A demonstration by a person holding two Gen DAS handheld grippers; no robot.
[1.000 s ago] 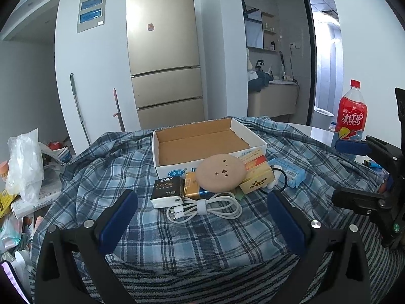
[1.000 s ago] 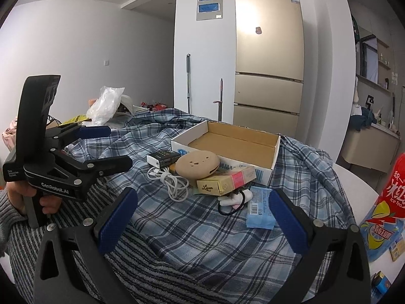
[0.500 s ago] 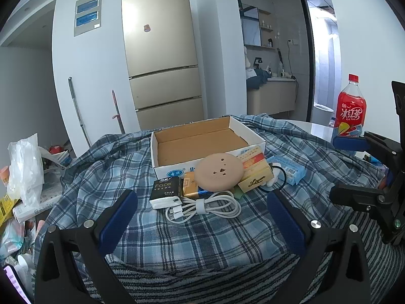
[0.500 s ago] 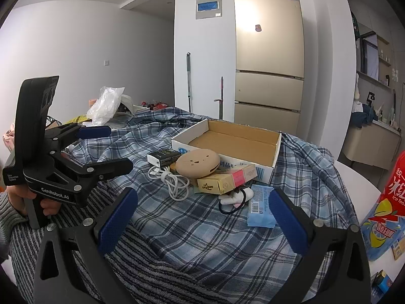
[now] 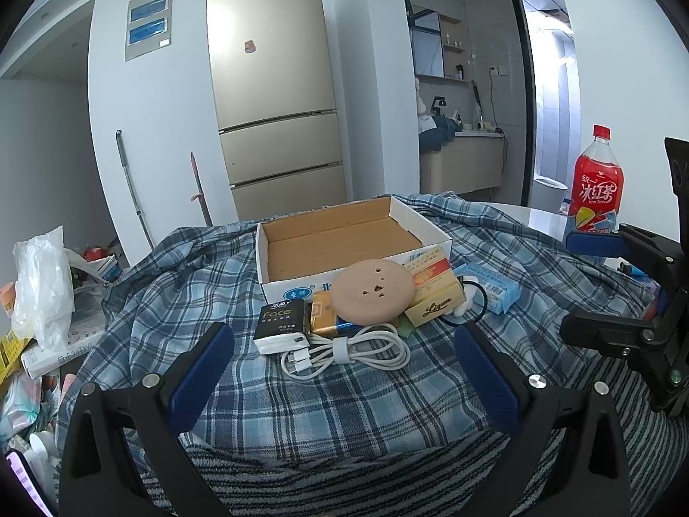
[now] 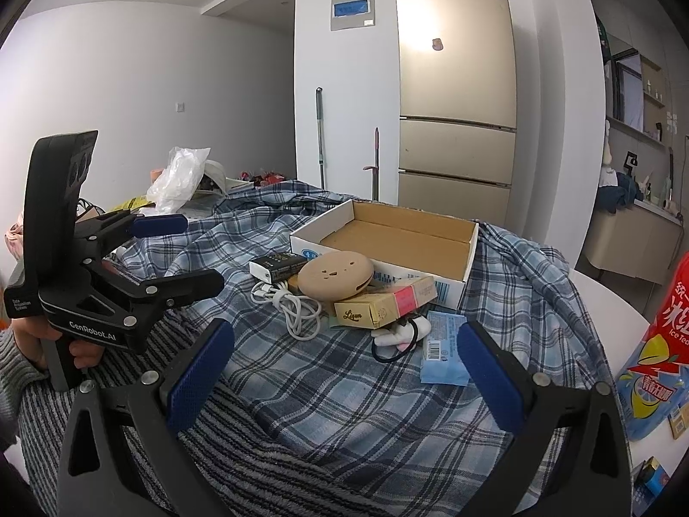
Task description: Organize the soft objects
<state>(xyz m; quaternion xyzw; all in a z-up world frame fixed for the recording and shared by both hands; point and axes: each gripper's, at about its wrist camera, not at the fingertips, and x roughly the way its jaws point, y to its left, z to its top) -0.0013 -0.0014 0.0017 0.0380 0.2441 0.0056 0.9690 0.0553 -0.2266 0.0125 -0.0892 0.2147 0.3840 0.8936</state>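
Note:
An open cardboard box (image 5: 344, 237) (image 6: 396, 241) sits on a blue plaid cloth (image 5: 344, 392). In front of it lies a pile: a round tan pad (image 5: 372, 292) (image 6: 336, 275), a black "Face" tissue pack (image 5: 280, 323), a coiled white cable (image 5: 349, 351) (image 6: 293, 306), a yellow carton (image 5: 435, 301) (image 6: 383, 306), a blue tissue pack (image 5: 491, 288) (image 6: 443, 347) and a black hair tie (image 6: 394, 344). My left gripper (image 5: 344, 370) is open and empty, just short of the cable. My right gripper (image 6: 344, 370) is open and empty, short of the pile.
A red iced-tea bottle (image 5: 596, 185) (image 6: 659, 336) stands at the right on the white table. A white plastic bag (image 5: 41, 284) and clutter lie at the left. A striped grey cloth (image 6: 267, 443) covers the near edge. A gold fridge (image 5: 275, 86) stands behind.
Both grippers have drifted slightly; the pile and box look a little nearer and higher in the views. Nothing was taken hold of or moved.

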